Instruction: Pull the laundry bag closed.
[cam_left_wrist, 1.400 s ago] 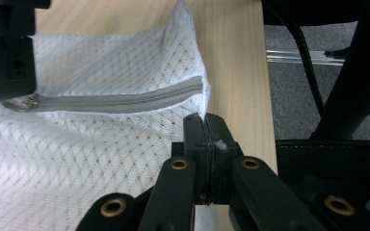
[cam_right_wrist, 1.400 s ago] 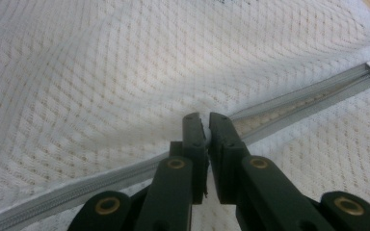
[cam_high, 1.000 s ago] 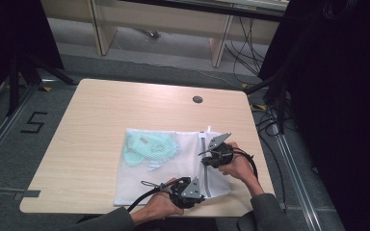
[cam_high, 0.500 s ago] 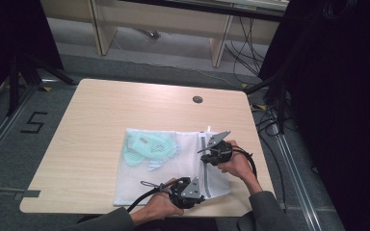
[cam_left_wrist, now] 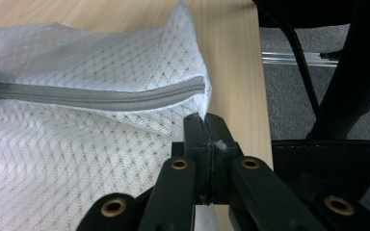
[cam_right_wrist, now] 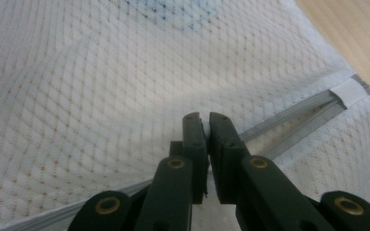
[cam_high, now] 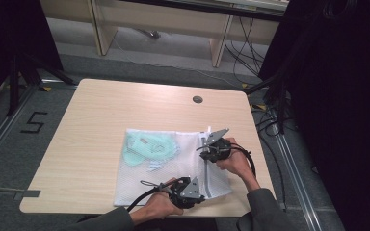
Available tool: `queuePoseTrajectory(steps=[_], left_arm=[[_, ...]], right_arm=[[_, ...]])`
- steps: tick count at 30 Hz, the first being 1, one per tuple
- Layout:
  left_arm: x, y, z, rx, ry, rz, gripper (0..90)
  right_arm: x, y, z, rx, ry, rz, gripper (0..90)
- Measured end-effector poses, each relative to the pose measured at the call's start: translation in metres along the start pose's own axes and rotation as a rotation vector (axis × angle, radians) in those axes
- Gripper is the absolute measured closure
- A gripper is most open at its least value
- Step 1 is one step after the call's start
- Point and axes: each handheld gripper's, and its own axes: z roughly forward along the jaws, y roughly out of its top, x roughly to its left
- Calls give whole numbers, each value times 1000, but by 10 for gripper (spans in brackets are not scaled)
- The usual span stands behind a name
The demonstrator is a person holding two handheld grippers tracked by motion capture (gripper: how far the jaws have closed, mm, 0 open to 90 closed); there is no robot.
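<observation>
A white mesh bag (cam_high: 173,168) lies flat on the near right part of the wooden table (cam_high: 101,110), with a mint green garment (cam_high: 149,147) inside it. A grey zipper (cam_high: 206,168) runs along the bag's right side. My left gripper (cam_high: 202,188) is at the bag's near right corner. In the left gripper view its jaws are shut on the mesh bag (cam_left_wrist: 77,159) just below the zipper (cam_left_wrist: 101,98) end. My right gripper (cam_high: 205,147) sits at the zipper's far end. In the right gripper view it (cam_right_wrist: 203,120) is shut on a white bit of the bag beside the zipper (cam_right_wrist: 294,118).
A round cable grommet (cam_high: 197,99) sits at the table's far right. The table's right edge (cam_left_wrist: 265,120) is close to the bag's corner, with floor and black cables (cam_high: 270,120) beyond. Black stands flank the table on both sides.
</observation>
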Motion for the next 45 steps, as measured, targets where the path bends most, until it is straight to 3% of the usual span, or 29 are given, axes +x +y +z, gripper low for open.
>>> queuePoseTrajectory(steps=[6, 7, 10, 12, 16, 17, 20, 22, 26, 35, 45], left_arm=[[1, -1, 2, 2, -4, -13, 892], [1, -1, 2, 3, -3, -12, 892], [1, 0, 1, 1, 2, 4, 892], [-1, -1, 1, -8, 6, -14, 892], [0, -1, 1, -4, 4, -12, 892], [0, -1, 1, -2, 0, -13, 892], [0, -1, 1, -5, 7, -10, 892], [0, 0, 1, -4, 9, -9, 892], [1, 0, 1, -3, 8, -11, 892], [2, 0, -1, 4, 0, -13, 892], [0, 0, 0, -1, 3, -14, 891]], right_arm=[[-4, -1, 1, -4, -7, 16, 864], [-6, -1, 2, -11, -8, -4, 863], [-6, -1, 2, -5, -3, 17, 864], [-6, 0, 3, -4, -20, 30, 863], [-9, 1, 4, -12, -15, 25, 863], [-12, 1, 4, -20, -19, 0, 863], [-14, 1, 5, -15, -29, 35, 863], [-17, 1, 6, -28, -26, 11, 863], [-18, 1, 6, -21, -28, 48, 863], [-23, 3, 7, -35, -40, 39, 863], [-30, 3, 10, -43, -43, 73, 863]])
